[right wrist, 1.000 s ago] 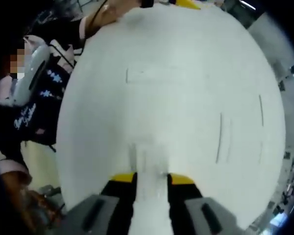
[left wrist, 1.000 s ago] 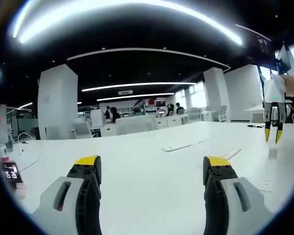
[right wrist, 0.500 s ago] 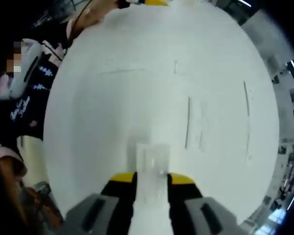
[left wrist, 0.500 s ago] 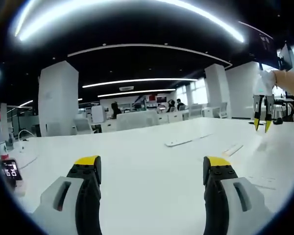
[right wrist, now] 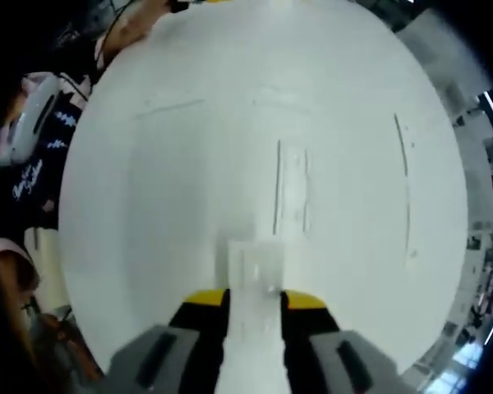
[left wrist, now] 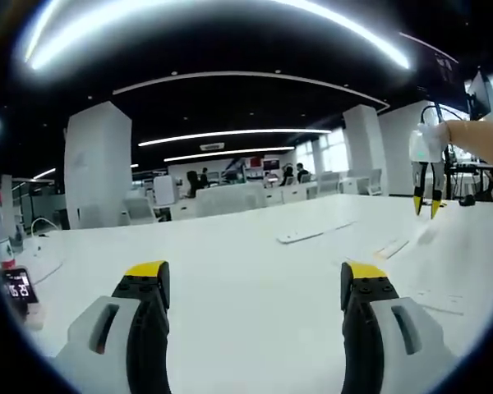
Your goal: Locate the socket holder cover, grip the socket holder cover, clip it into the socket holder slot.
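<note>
In the right gripper view, the right gripper (right wrist: 253,300) looks straight down on the white desk (right wrist: 181,205), its jaws closed on the white cover (right wrist: 256,271), which juts out past the yellow tips. Just beyond the cover lies the long socket holder (right wrist: 292,190) on the desk. The left gripper view looks level across the desk: the left gripper (left wrist: 255,279) hangs wide open and holds nothing, a phone (left wrist: 18,286) sits at far left, and the right gripper is at upper right, pointing down.
</note>
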